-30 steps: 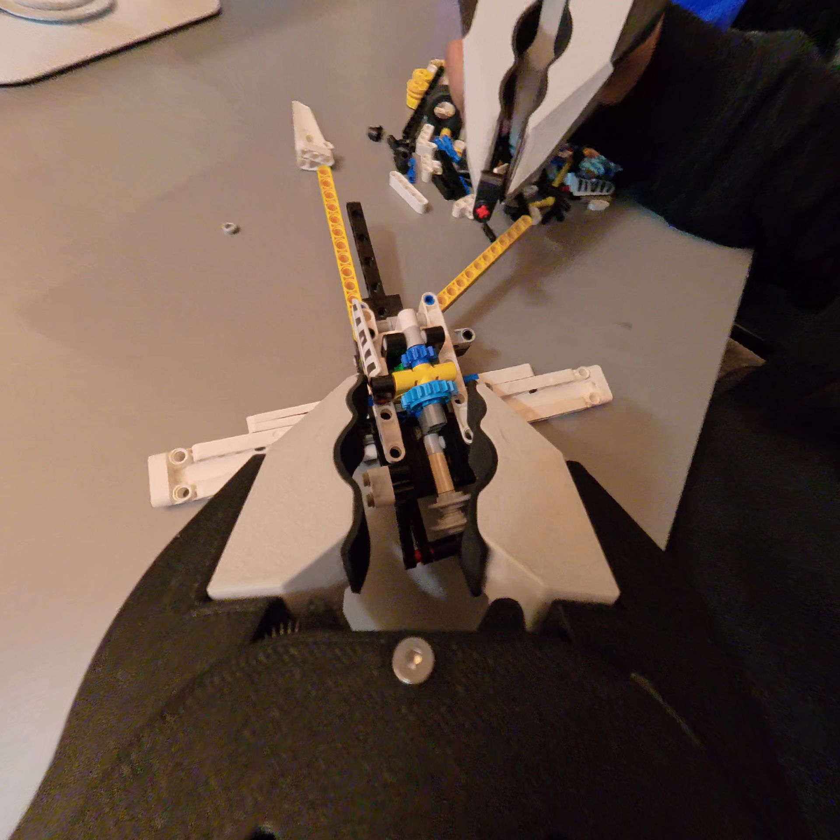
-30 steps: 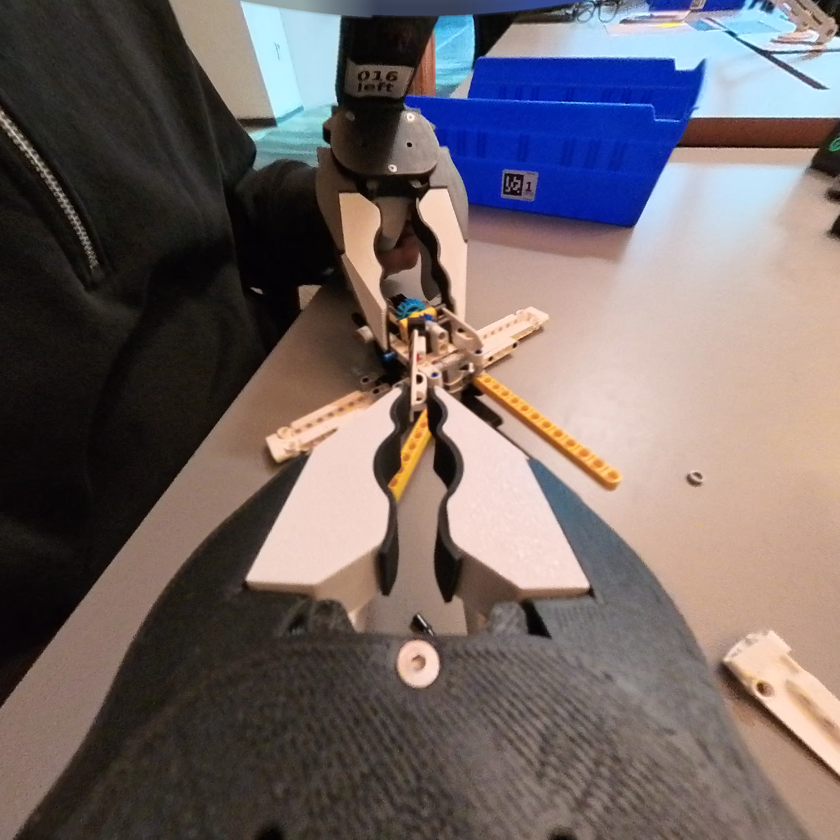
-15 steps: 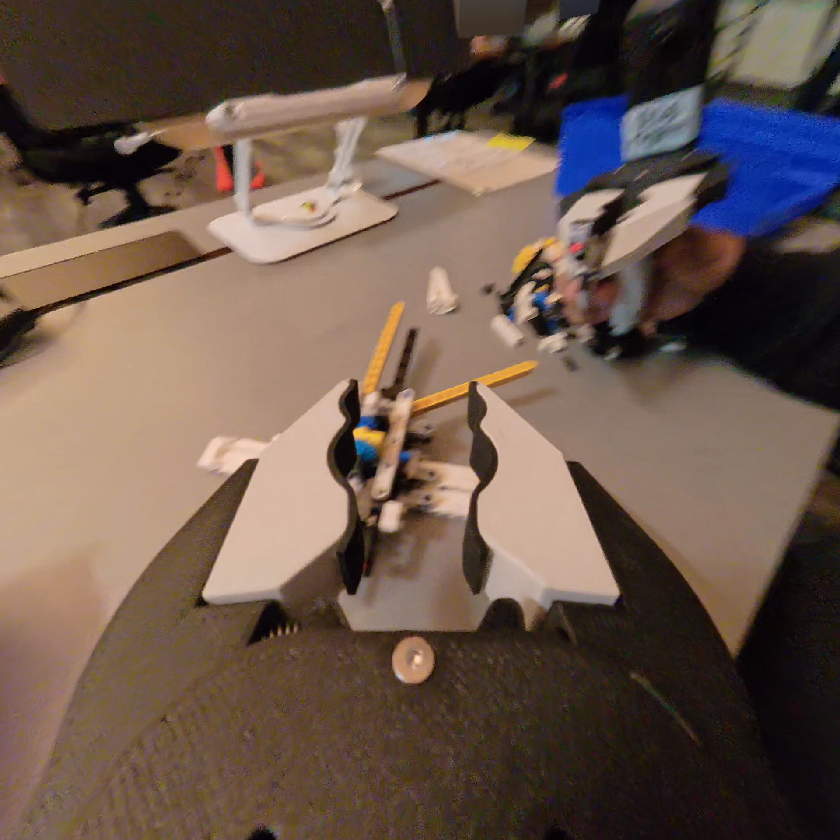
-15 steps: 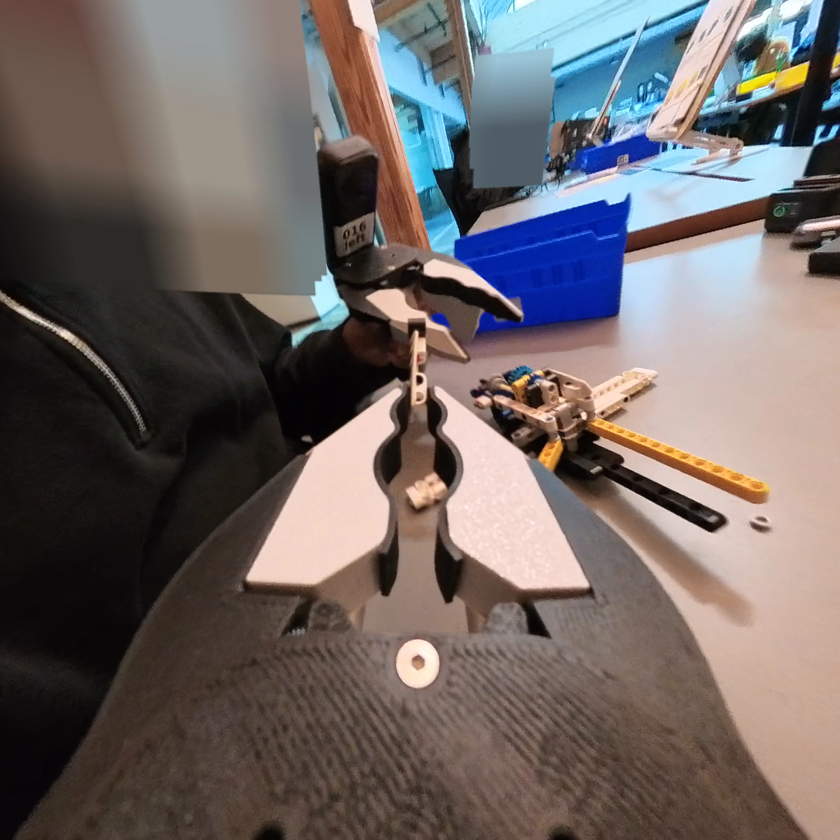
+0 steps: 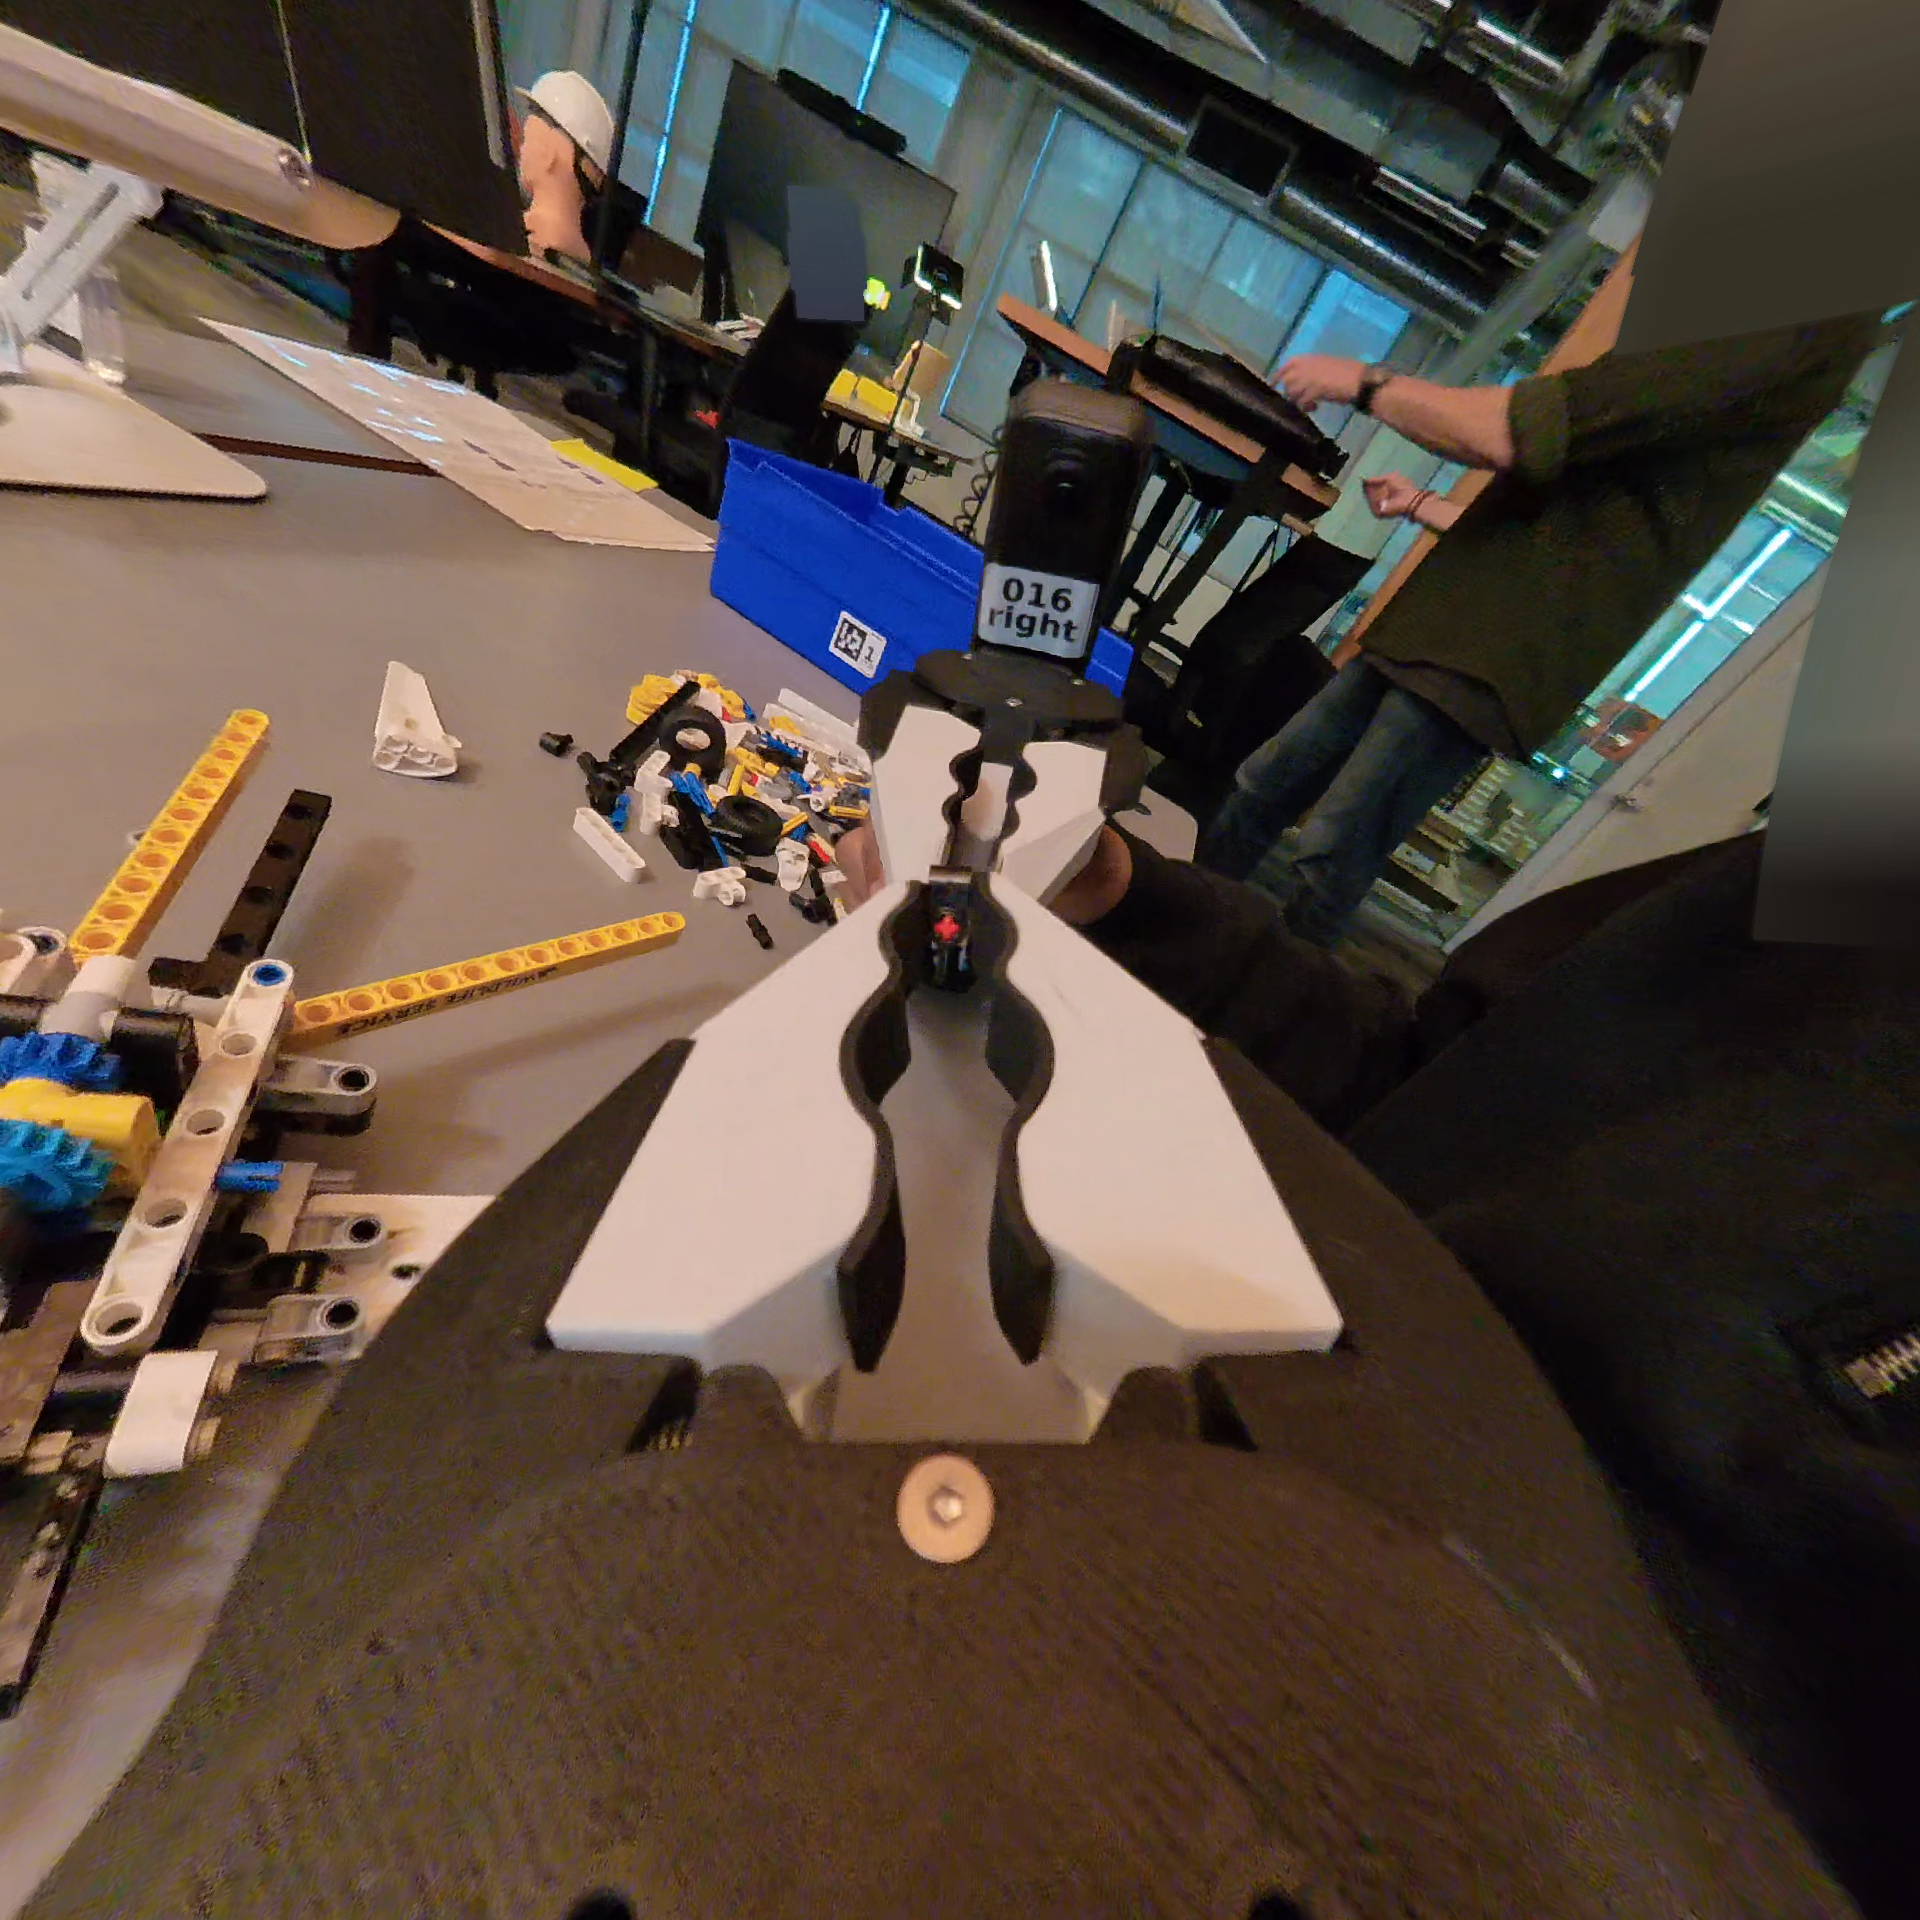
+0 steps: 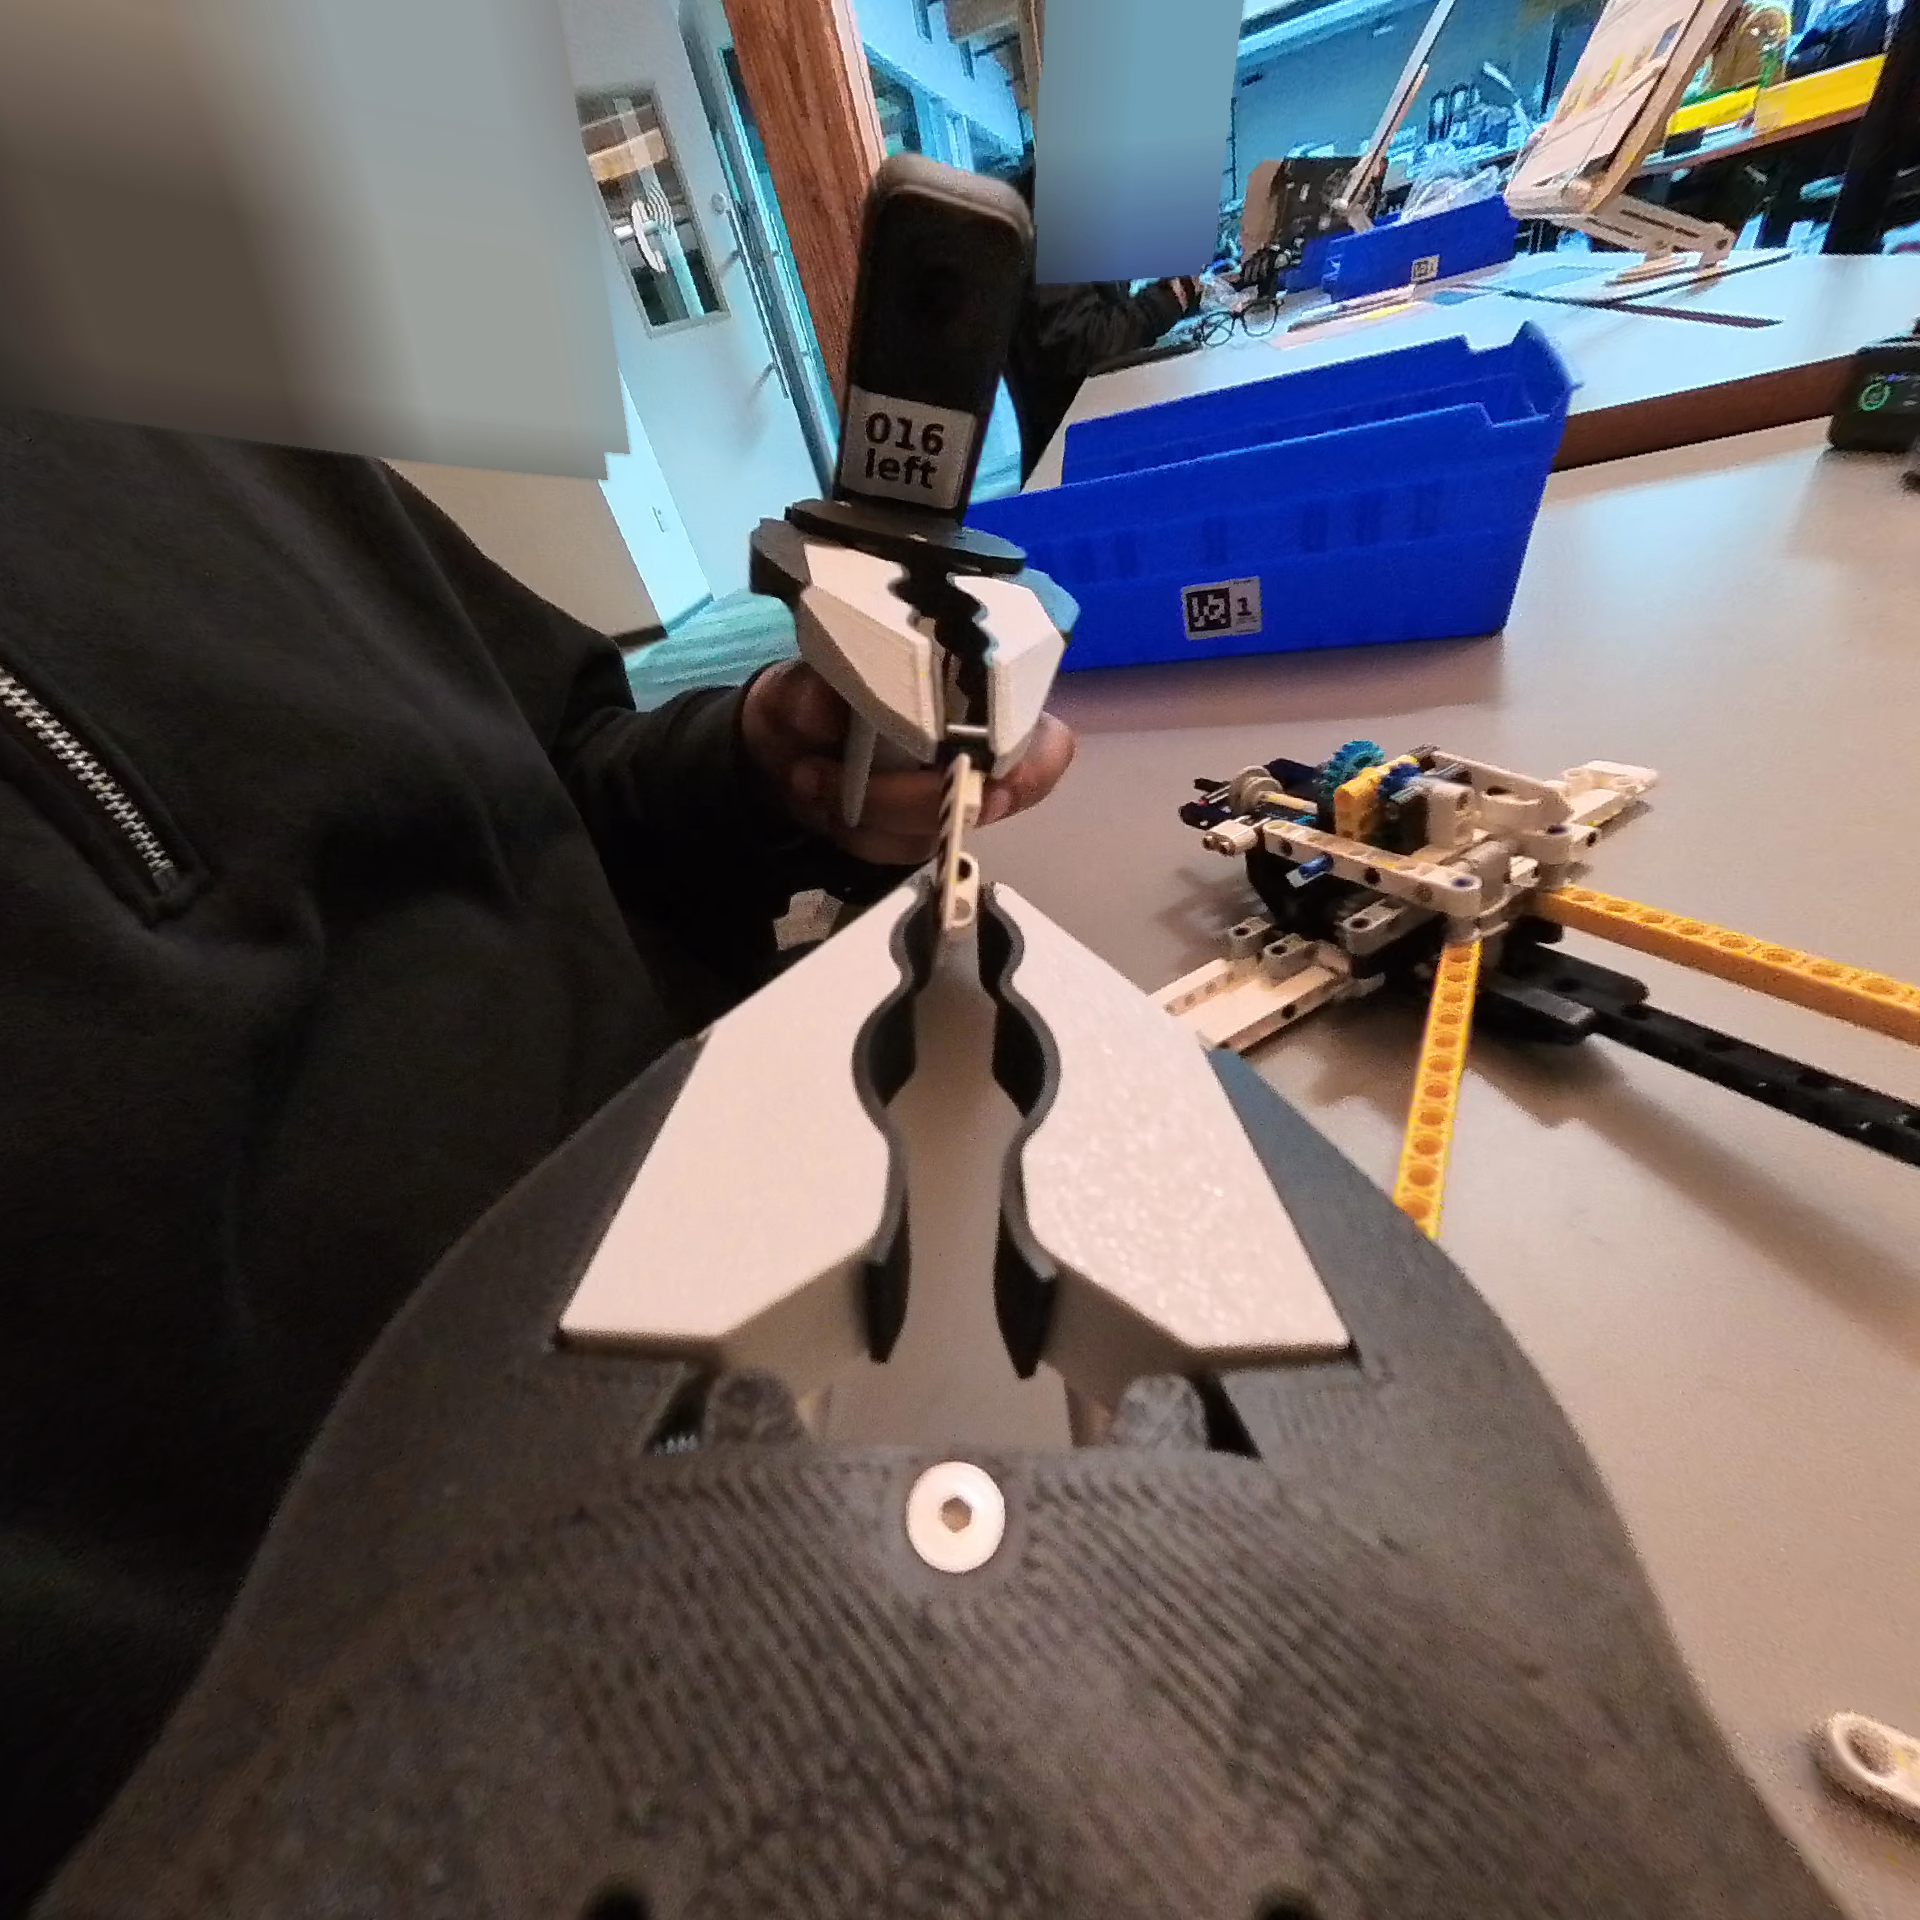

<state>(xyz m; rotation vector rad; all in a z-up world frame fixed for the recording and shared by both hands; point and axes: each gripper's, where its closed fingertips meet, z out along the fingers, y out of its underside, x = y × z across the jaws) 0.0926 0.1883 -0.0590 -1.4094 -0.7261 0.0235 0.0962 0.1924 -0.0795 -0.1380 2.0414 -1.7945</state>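
Above the grey table point(image 6: 1662, 665), both tongs point(image 5: 948, 896) point(image 6: 951, 896) clamp one small white beam point(image 6: 958, 842).

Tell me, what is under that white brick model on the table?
Sticking out from under the model: two yellow beams, a black beam and a flat white piece, on the grey table. Their covered ends are hidden.

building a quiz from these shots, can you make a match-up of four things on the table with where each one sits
Things:
1. blue bin
2. loose parts pile
3. white beam
4. model

Places:
a. held in the air between both grippers' fingers
b. on the table, yellow beams sticking out of it
c. on the table in front of the bin
d. at the table's far side, behind the model

Pairs: 1-d, 2-c, 3-a, 4-b
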